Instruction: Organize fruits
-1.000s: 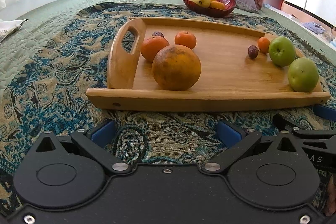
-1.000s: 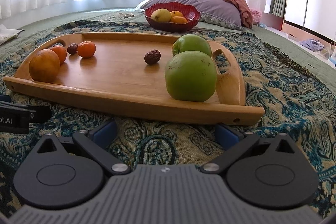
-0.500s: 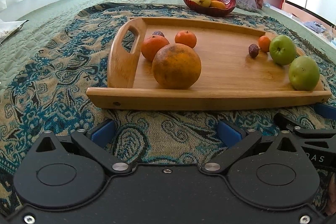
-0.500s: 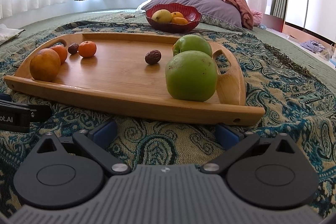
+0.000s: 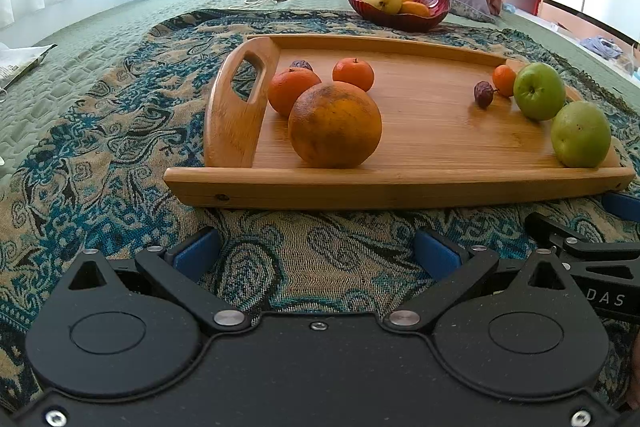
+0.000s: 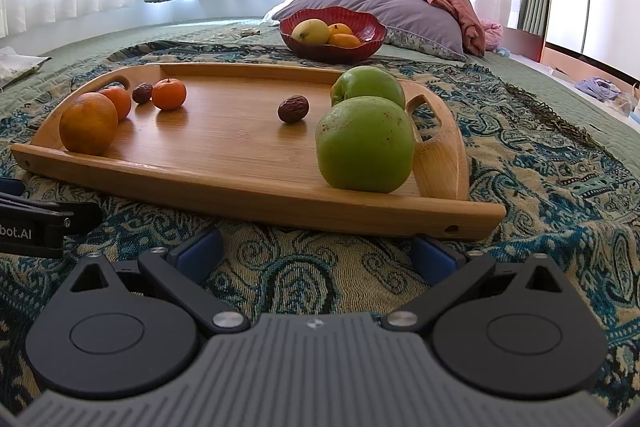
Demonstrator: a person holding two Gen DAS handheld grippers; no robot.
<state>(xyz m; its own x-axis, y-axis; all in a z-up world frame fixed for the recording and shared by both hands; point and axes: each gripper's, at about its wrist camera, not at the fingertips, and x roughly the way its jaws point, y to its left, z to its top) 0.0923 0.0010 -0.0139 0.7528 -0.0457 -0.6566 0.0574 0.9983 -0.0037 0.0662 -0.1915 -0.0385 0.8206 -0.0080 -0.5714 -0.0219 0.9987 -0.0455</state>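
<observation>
A wooden tray [image 5: 424,183] [image 6: 248,195] lies on a patterned blanket. At its left end sit a large orange [image 5: 334,125] [image 6: 88,123], two smaller oranges [image 5: 293,91] [image 5: 353,74] and a dark date [image 5: 301,64]. At its right end sit two green apples [image 6: 365,143] [image 6: 368,83], a small orange [image 5: 504,79] and another date [image 6: 293,109]. My left gripper [image 5: 318,251] is open and empty, just short of the tray's near edge by the large orange. My right gripper [image 6: 316,253] is open and empty, short of the near edge by the front apple.
A red bowl [image 5: 400,15] [image 6: 333,47] with a yellow pear and oranges stands behind the tray, before a purple pillow [image 6: 384,7]. The right gripper's body shows at the right edge of the left wrist view [image 5: 592,251]. Papers [image 5: 20,63] lie far left.
Both grippers have risen slightly and drifted a little, so the tray sits a touch lower in both views. The fruits have not moved. Both grippers stay open.
</observation>
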